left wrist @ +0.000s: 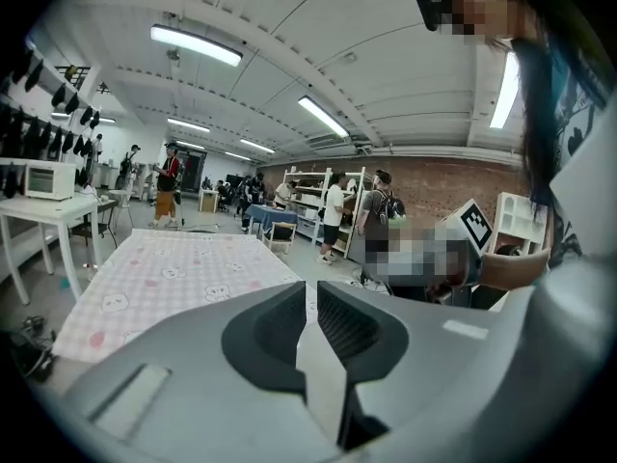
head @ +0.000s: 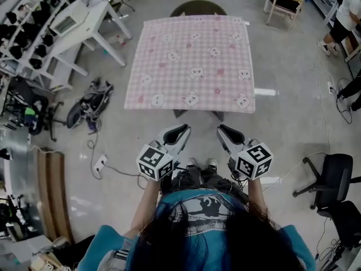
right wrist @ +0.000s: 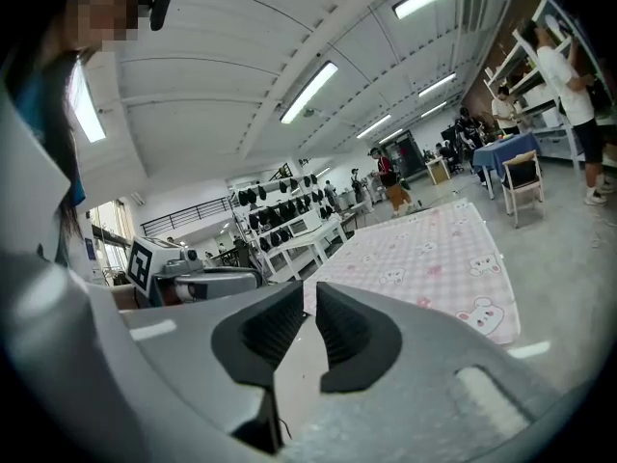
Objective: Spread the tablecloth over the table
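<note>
The pink checked tablecloth [head: 192, 61] with small bear prints lies flat over the table, a short way ahead of me on the floor plan. It also shows as the tablecloth [left wrist: 174, 278] at the left of the left gripper view, and as the tablecloth [right wrist: 434, 254] at the right of the right gripper view. My left gripper [head: 184, 130] and right gripper [head: 221, 130] hang side by side in front of my body, short of the cloth's near edge and touching nothing. The left gripper [left wrist: 310, 295] and the right gripper [right wrist: 308, 295] each show a narrow gap between the pads, with nothing in it.
A white table [head: 84, 21] with a microwave and a rack of dark headsets [head: 22, 21] stand at the left. A backpack [head: 90, 103] and a power strip [head: 100, 162] with cables lie on the floor. Office chairs [head: 338, 179] stand right; a person [head: 344, 16] stands far right.
</note>
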The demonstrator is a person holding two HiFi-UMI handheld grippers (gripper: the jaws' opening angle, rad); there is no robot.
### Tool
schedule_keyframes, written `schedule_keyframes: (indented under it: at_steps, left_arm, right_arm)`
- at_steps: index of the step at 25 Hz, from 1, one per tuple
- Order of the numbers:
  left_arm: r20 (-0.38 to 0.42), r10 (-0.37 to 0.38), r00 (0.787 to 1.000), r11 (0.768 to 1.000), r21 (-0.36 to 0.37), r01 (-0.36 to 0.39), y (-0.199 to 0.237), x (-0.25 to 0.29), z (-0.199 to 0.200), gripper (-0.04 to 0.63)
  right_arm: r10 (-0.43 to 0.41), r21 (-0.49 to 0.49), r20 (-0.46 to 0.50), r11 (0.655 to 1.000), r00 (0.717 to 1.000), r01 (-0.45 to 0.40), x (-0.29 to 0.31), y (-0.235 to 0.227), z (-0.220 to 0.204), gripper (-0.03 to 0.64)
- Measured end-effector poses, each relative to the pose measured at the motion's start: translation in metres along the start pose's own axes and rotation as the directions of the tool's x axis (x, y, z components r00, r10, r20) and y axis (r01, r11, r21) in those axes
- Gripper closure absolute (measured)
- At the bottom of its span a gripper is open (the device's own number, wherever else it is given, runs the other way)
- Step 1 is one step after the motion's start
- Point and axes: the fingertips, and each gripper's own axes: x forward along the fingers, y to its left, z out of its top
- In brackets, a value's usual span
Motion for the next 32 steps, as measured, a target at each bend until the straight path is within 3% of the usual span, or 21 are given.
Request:
schedule_keyframes:
  at_steps: [6, 22, 32]
  left_arm:
    - [-0.009, 0.007, 1.000, 0.999, 0.041, -0.007, 0.007, -0.014, 0.003, 0.581]
    - [0.066, -0.045, 0.997, 0.998, 0.051, 0.041, 0.019, -0.045, 0.025, 0.583]
    - [0.055, -0.075, 0.996, 0.996, 0.041, 0.073, 0.018, -0.040, 0.019, 0.583]
  right_arm:
    - [0.022, 0.002, 0.027, 1.000, 0.999, -0.023, 0.012, 0.024, 0.016, 0.615]
    - [0.019, -0.090, 0.026, 0.996, 0.999, -0.016, 0.040, 0.059, 0.031, 0.618]
    - [0.008, -0.146, 0.014, 0.989, 1.000, -0.006, 0.042, 0.064, 0.029, 0.617]
